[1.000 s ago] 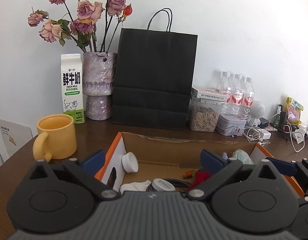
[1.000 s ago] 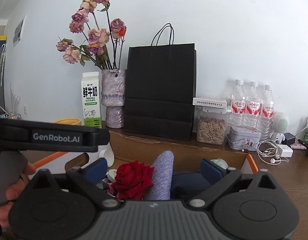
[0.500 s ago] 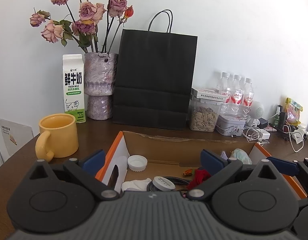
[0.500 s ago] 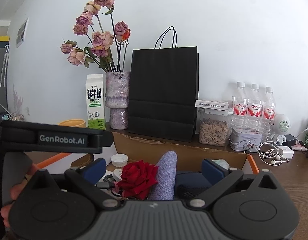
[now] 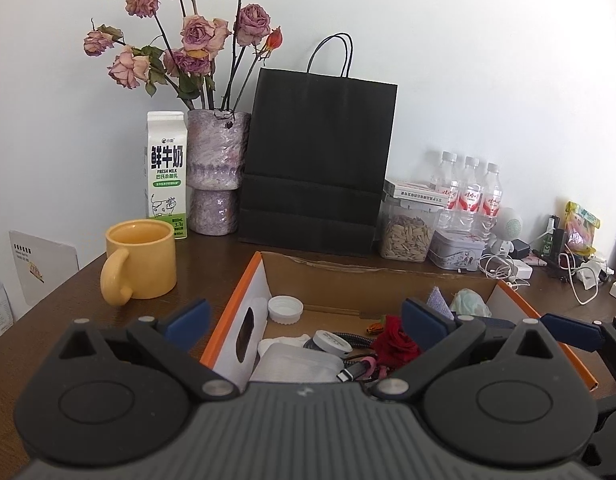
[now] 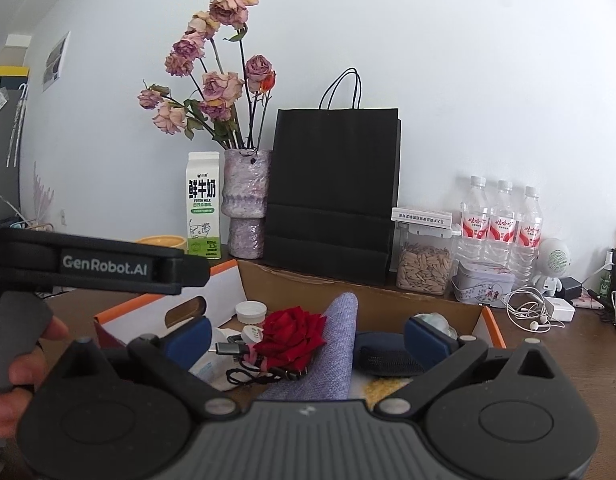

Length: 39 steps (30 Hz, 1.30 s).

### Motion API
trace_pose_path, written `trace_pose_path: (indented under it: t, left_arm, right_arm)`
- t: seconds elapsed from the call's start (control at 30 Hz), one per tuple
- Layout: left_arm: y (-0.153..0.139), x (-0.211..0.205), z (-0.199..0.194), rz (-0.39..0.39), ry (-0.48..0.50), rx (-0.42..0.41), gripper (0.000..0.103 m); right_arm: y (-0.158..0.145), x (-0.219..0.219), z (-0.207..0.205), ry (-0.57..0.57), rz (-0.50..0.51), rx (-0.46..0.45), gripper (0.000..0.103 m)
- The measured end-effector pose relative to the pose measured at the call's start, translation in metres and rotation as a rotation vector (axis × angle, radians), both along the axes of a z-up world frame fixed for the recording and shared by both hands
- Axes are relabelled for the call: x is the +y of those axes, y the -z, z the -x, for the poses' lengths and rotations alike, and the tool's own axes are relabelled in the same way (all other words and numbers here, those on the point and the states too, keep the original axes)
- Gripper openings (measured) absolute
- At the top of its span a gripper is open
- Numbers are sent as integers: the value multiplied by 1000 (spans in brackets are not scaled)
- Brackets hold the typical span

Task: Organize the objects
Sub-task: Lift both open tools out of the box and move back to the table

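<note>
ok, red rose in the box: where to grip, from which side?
Probably best below the bloom, not on it. The red rose lies among cables in the box, its soft petals facing up; the stem is hidden. Come down from above with the right gripper, whose open jaws already straddle it.

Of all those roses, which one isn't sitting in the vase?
The bright red rose lying in the orange-edged cardboard box; the faded pink roses all stand on stems in the mottled purple vase behind it.

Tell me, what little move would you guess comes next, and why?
Probably the right gripper dips toward the red rose: its fingers stand open and empty above the cardboard box, and the rose lies right between them on top of the clutter.
</note>
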<state>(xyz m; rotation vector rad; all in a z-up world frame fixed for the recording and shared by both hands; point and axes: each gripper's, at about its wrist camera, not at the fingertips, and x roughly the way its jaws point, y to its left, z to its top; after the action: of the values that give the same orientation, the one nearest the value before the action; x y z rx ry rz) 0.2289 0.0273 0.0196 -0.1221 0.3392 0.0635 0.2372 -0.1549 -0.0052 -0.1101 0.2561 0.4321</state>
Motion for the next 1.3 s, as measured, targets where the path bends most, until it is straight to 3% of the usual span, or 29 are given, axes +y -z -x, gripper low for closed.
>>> trace_pose_path:
  t: [0.53, 0.7, 0.83, 1.17, 1.3]
  left_arm:
    - [21, 24, 42, -34, -45, 88, 103]
    - [30, 33, 50, -49, -53, 141, 103]
    - [37, 39, 57, -60, -63, 177, 103]
    - [51, 44, 66, -56, -40, 245, 103]
    - [53, 45, 65, -42, -43, 257, 103]
  right_arm:
    - [20, 0, 50, -70, 81, 27, 102]
    - [27, 3, 51, -147, 69, 169, 102]
    - [38, 13, 51, -156, 121, 216, 99]
    - [52, 31, 32, -164, 139, 330, 74]
    - [54, 38, 28, -174, 133, 348, 53]
